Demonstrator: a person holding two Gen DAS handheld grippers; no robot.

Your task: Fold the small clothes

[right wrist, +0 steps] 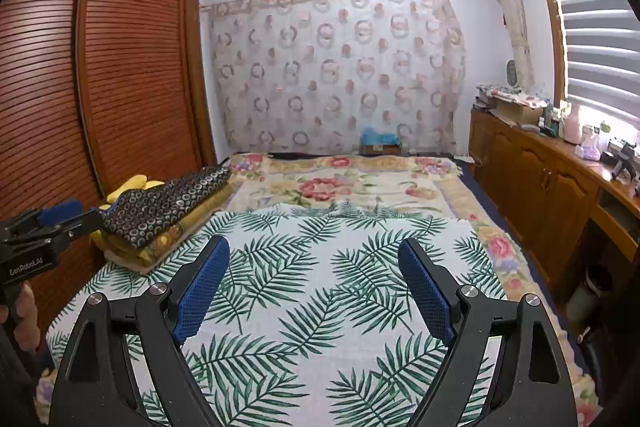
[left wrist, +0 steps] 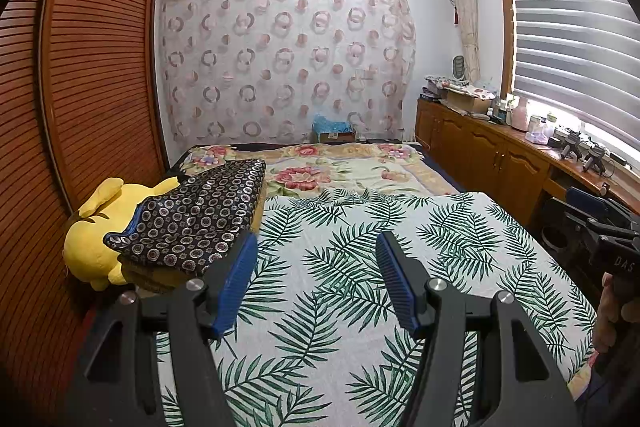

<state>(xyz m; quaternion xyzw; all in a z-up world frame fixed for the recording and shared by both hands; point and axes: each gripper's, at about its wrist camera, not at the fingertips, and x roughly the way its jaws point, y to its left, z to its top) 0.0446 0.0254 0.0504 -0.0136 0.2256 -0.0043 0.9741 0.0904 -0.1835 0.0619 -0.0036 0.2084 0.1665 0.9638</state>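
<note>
- The left gripper [left wrist: 316,279] hangs over the palm-leaf cloth [left wrist: 360,267] with its jaws spread wide and nothing between them; the right gripper [right wrist: 312,291] hangs likewise, wide apart and empty.
- The only folded-looking piece is a dark ring-patterned garment [left wrist: 192,219], lying at ten o'clock from the left gripper on top of a small stack at the bed's left edge, against a yellow plush toy [left wrist: 100,227].
- No loose small garment shows on the leaf cloth. This fits a pause before a piece is brought in, or the pause after a folded piece went onto the stack; the pictures do not settle which.
- Whether the leaf cloth is a work surface or a thing to fold, I cannot tell.
- The left view shows the toy's head and ear; the right view shows only a yellow sliver, but shows the yellowish folded layers [right wrist: 172,243] under the dark garment.
- Each view catches the other gripper at its edge, with a hand [left wrist: 612,311] on its grip.
</note>
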